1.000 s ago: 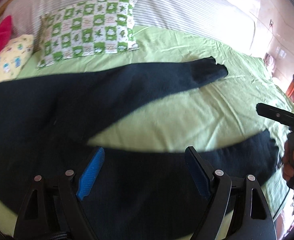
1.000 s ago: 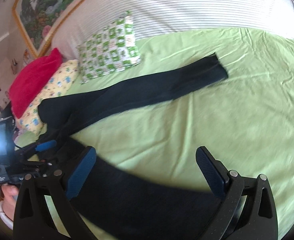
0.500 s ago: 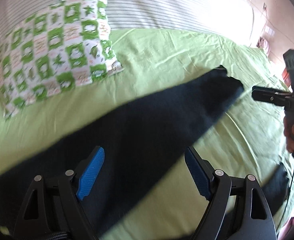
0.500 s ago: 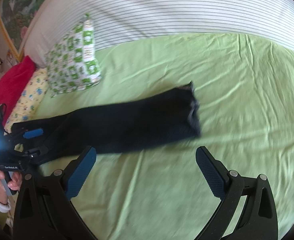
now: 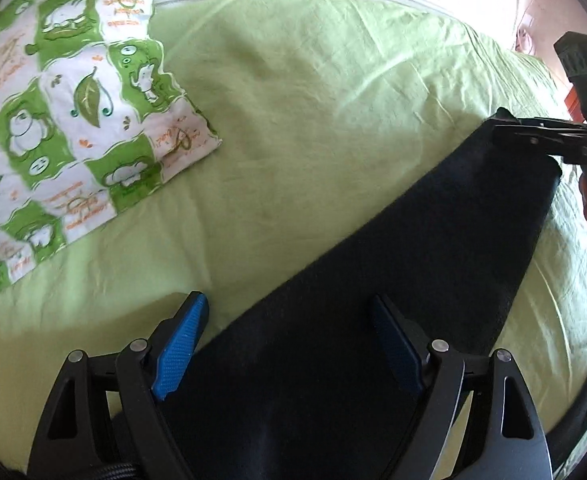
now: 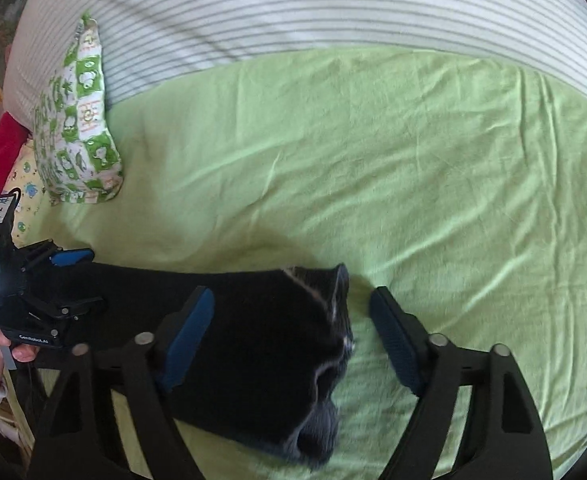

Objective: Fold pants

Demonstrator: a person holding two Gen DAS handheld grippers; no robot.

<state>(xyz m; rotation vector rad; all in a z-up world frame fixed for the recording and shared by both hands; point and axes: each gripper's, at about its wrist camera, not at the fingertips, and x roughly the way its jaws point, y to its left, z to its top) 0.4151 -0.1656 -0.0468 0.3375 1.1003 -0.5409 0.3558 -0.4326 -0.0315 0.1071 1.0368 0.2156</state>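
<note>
Both blue-padded grippers, left (image 5: 289, 344) and right (image 6: 293, 336), gape wide and empty over the dark knit pants (image 5: 393, 280), apparently positioning to grasp a leg.

pants (image 5: 393, 280) – dark matt cloth | sheet (image 5: 313, 100) – creased green cloth
</note>
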